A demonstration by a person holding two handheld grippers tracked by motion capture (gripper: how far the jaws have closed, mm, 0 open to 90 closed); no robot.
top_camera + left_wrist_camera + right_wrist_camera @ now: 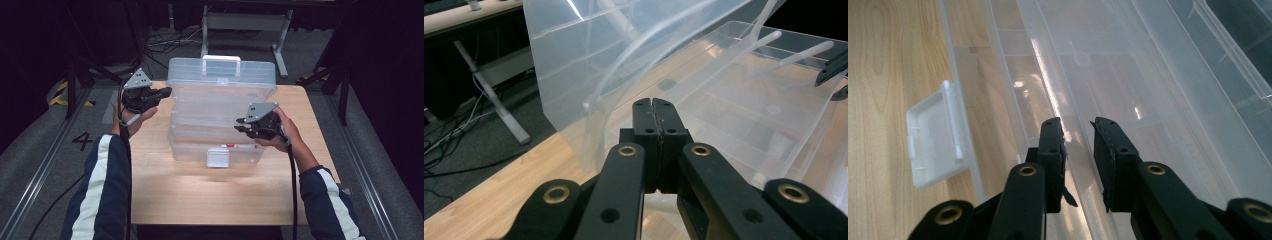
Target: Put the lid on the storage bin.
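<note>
Clear thin plastic: the tackle box (220,112) sits mid-surface (165,195), lid up, trays fanned out. Looks light, flexy and slick, so walls will bow under squeeze. Best to pinch a tray rim or the white latch (218,157), not a flat panel. Right gripper (244,125) hovers over the front tray, fingers (1054,145) slightly spread, straddling a rim without pressing it. Left gripper (167,91) is held level beside the lid's left edge, fingers (655,125) pressed together, empty.
</note>
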